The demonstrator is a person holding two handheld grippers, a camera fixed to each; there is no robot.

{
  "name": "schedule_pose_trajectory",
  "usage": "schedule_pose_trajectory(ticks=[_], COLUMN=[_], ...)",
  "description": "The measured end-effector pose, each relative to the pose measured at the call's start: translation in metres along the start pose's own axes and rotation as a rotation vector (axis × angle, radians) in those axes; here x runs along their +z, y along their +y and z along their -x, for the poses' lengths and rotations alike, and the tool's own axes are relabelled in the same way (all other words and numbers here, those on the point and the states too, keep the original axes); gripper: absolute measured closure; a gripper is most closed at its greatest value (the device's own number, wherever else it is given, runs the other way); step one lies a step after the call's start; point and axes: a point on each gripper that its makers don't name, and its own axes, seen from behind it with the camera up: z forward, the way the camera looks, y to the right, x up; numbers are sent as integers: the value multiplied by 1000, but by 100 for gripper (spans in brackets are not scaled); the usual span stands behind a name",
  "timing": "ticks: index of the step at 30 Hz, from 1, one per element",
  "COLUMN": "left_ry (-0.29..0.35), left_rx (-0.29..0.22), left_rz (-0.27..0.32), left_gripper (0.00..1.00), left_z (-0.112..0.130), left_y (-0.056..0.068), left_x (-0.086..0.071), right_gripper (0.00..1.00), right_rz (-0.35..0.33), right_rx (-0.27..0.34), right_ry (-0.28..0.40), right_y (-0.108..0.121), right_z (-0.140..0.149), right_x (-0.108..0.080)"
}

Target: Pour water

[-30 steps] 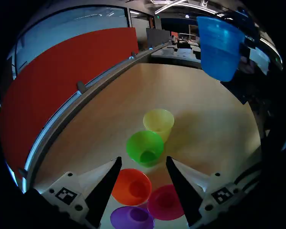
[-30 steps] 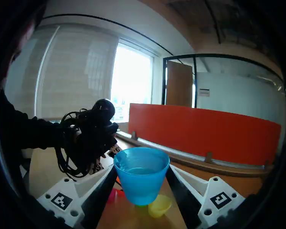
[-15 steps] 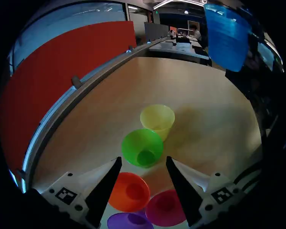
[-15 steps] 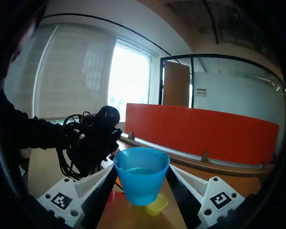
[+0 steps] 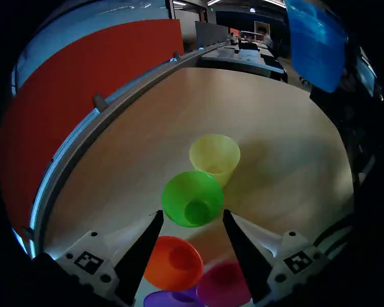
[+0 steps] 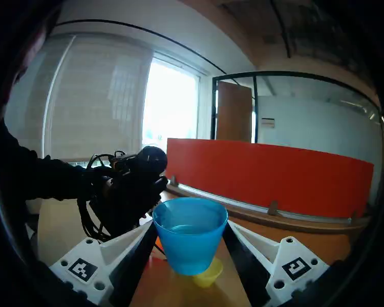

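**Left gripper view**
1. The left gripper (image 5: 192,214) has its 2 fingers spread apart with nothing clamped between them.
2. Well to the left of the left finger, a red partition (image 5: 64,102) runs along the edge of the wooden table (image 5: 274,117).
3. Beside the left finger, on its inner side, sits an orange cup (image 5: 172,262). A purple cup (image 5: 166,300) lies below it, between the 2 fingers.
4. Just ahead of the fingertips and centred between them stands a green cup (image 5: 192,198), upright. A yellow cup (image 5: 215,157) stands beyond it, close behind; whether the 2 touch cannot be told.
5. Beside the right finger, on its inner side, sits a magenta cup (image 5: 224,284).
6. Far ahead and to the right of the right finger, the blue cup (image 5: 315,43) hangs high above the table.

**Right gripper view**
1. Beyond the left finger, a dark-sleeved hand (image 6: 128,197) holds the other gripper, wrapped in black cables.
2. The right gripper (image 6: 190,225) clamps the blue cup (image 6: 190,250) between both fingers, upright. Water (image 6: 189,228) is visible inside.
3. The yellow cup (image 6: 207,278) shows below the blue cup's base.
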Motion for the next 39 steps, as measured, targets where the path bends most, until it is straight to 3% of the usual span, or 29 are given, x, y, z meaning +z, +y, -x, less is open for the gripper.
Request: schedule_pose_trajectory(ticks=[20,39], left_ry=[-94,-109], left_rx=[-9,-83], left_rz=[5,11], left_gripper=[14,14], left_z=[1,-6], left_y=[5,5], left_x=[11,22], right_gripper=[11,11], right_rz=[13,19], right_rx=[17,20], right_ry=[-11,-12], right_y=[8,12], right_z=[15,20], right_x=[-4,-6])
